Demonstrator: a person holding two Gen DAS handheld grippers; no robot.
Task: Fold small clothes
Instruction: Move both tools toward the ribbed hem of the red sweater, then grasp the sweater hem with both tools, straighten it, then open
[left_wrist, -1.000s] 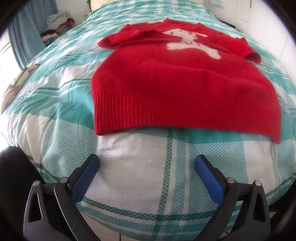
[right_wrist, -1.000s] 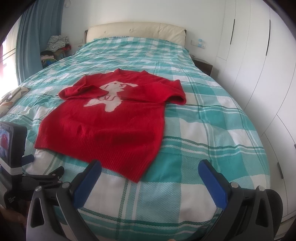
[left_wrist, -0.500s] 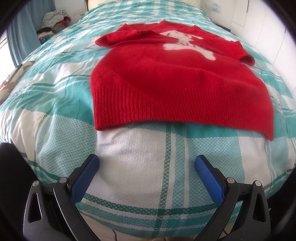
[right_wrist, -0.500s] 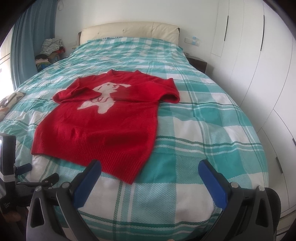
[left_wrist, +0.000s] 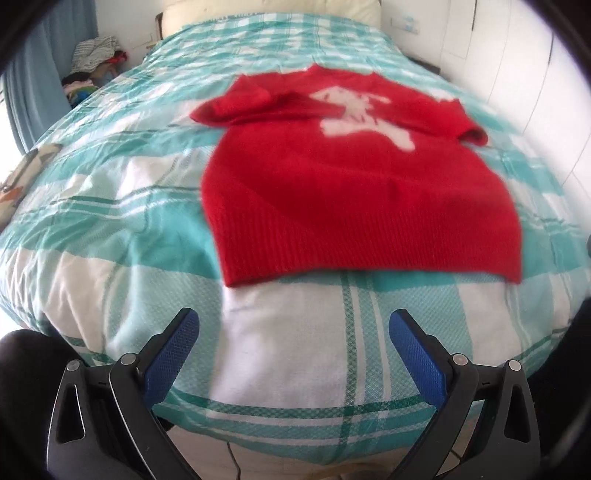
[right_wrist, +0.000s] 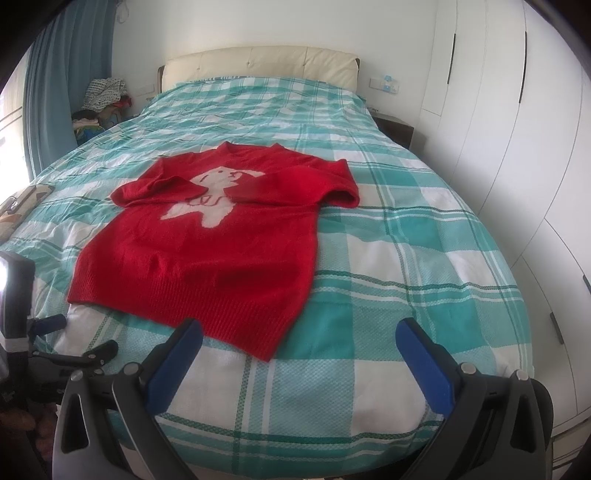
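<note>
Pre-grasp step, folding half done by the look of it: red sweater (right_wrist: 207, 258) flat on the bed (right_wrist: 424, 266), both sleeves already crossed over the chest print. Left gripper (left_wrist: 293, 339) and right gripper (right_wrist: 299, 347) both spread wide, holding nothing, just short of the ribbed hem (left_wrist: 369, 254). Next: pinch hem corners, carry toward the collar. Left view blurred, so hem flatness uncertain. Clothes pile (right_wrist: 99, 99) and wardrobe (right_wrist: 498, 110) well clear of the sweater; nothing blocking.

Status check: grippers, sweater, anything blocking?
Both hand-held grippers, left and right, open, empty. Red sweater flat on bed, sleeves folded in. Nothing blocking.
</note>
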